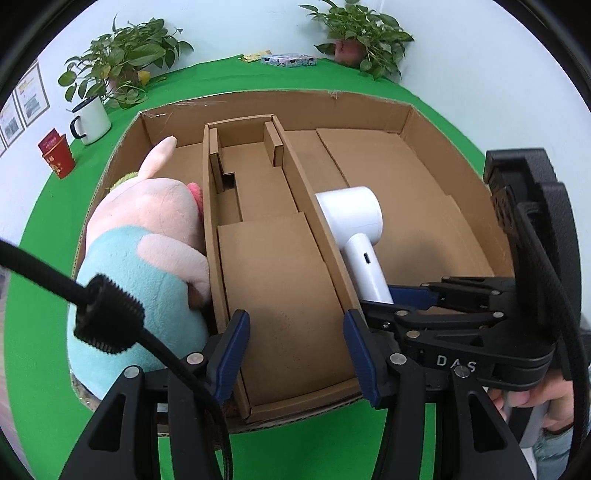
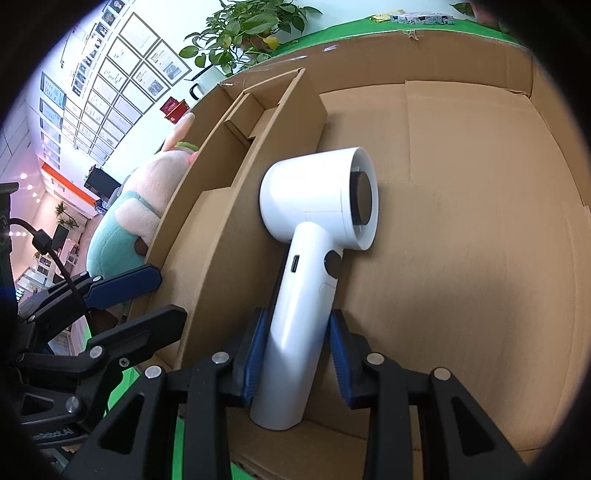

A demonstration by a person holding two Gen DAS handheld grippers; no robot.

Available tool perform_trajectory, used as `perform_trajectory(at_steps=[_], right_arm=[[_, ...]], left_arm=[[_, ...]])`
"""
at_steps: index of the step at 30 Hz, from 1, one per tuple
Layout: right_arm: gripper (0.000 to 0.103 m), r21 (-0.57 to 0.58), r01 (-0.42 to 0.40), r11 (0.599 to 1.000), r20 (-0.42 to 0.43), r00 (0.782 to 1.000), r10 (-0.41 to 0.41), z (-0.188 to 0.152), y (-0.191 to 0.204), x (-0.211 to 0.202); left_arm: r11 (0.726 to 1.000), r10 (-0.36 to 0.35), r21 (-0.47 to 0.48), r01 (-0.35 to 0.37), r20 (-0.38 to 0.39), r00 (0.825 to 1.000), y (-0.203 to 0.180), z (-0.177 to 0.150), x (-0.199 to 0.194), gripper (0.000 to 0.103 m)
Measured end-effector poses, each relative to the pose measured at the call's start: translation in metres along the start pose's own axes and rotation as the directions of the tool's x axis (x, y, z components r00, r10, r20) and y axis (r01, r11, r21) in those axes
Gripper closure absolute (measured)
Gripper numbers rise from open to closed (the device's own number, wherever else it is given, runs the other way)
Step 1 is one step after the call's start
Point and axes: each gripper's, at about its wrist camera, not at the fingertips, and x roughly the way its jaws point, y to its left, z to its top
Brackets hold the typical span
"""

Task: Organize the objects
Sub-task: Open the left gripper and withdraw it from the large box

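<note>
A large cardboard box (image 1: 436,162) with a narrow inner divider tray (image 1: 258,206) sits on the green table. A white hair dryer (image 2: 314,229) lies in the box's right compartment, also seen in the left wrist view (image 1: 351,225). My right gripper (image 2: 297,350) has its blue pads either side of the dryer's handle; a small gap shows on the right side. A pink and teal plush toy (image 1: 147,236) lies in the left compartment. My left gripper (image 1: 295,354) is open and empty over the near end of the divider tray.
A white enamel mug (image 1: 90,120) and a red cup (image 1: 57,155) stand at the table's back left. Potted plants (image 1: 125,59) (image 1: 365,33) and a small patterned box (image 1: 288,61) line the back wall. Green cloth (image 1: 40,295) surrounds the box.
</note>
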Motion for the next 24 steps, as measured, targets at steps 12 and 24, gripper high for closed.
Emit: perform_trajectory(at_steps=[12,24], right_arm=[[0.042,0.013,0.012,1.0,0.038,0.999,-0.012,-0.005,0.002,-0.013],[0.022,-0.021,0.317,0.948,0.42,0.864,-0.279,-0.064,0.02,-0.101]], left_arm=[[0.998,-0.006,-0.058,0.009,0.051,0.999,0.002,0.0,-0.013,0.049],[0.995,0.087,-0.087,-0.05,0.501,0.861,-0.04,-0.041,-0.102,0.002]])
